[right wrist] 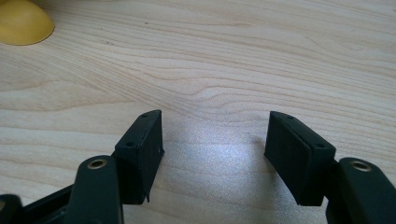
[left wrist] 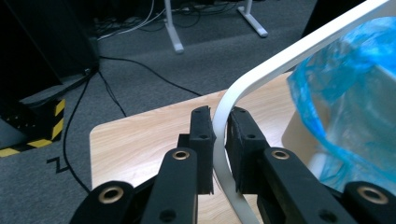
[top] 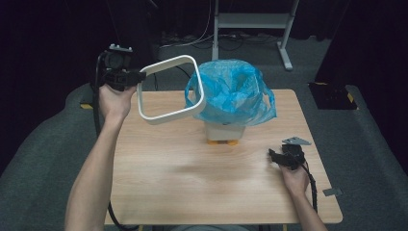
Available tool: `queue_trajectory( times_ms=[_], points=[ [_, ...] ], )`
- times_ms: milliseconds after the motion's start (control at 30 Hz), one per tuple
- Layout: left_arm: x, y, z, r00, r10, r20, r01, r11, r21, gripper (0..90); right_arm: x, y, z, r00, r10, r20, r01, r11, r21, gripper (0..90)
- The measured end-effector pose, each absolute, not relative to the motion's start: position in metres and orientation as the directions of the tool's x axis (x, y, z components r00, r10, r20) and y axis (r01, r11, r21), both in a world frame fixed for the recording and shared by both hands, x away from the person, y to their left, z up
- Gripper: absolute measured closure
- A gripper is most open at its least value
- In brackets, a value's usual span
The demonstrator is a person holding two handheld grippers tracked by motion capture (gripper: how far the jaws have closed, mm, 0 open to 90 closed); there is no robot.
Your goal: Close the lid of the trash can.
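The white rounded-square bin frame [top: 169, 89] is held up in the air above the far-left part of the wooden table [top: 183, 178], tilted so that its far corner stands highest. Its right-hand side overlaps the near-left edge of the blue plastic bag [top: 235, 91], at about 9 o'clock from the bag's mouth; whether the two touch cannot be told. In the left gripper view the frame's thin white band [left wrist: 261, 70] curves up from between the jaws toward 2 o'clock, passing in front of the blue bag [left wrist: 355, 107].

The left gripper [top: 129, 76] is clamped on the frame's left corner, at 9 o'clock from the frame's centre; its jaws stand narrow, with the pads [left wrist: 201, 135] pressed on either face of the band. The person's left hand [top: 114, 100] carries it beyond the table's far-left edge.

The bag lines a small white bin [top: 224, 131] that stands at the table's middle, toward 12 o'clock, with its loose rim puffed out wide over the bin's top. Orange feet [top: 222, 142] show under the bin.

The right gripper [top: 279, 156] rests low near the table's right edge, at about 4 o'clock from the bin, in the person's right hand [top: 294, 179]. Its jaws stand wide with nothing between them, over bare wood [right wrist: 210, 84], with a yellow-orange foot [right wrist: 23, 23] at 10 o'clock in its own view.
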State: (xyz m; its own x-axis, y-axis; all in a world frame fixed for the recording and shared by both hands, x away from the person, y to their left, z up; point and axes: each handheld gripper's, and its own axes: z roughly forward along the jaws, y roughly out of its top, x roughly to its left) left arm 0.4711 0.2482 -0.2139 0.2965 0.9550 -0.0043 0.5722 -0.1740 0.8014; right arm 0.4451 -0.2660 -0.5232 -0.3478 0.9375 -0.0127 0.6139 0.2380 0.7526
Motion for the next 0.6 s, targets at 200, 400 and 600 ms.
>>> queue_trajectory(
  times_ms=[200, 400, 600],
  points=[
    [0.484, 0.231, -0.208, 0.322, 0.947, 0.003, 0.58, -0.2, 0.79, 80.7, 0.445, -0.266, -0.523, -0.346, 0.938, -0.012, 0.615, 0.237, 0.752, 36.4],
    [0.493, 0.218, -0.201, 0.344, 0.939, 0.006, 0.584, -0.219, 0.781, 80.7, 0.445, -0.266, -0.523, -0.346, 0.938, -0.013, 0.614, 0.236, 0.753, 36.4],
    [0.502, 0.205, -0.196, 0.36, 0.933, 0.009, 0.586, -0.234, 0.776, 80.7, 0.445, -0.266, -0.523, -0.346, 0.938, -0.013, 0.614, 0.236, 0.753, 36.4]
  ],
)
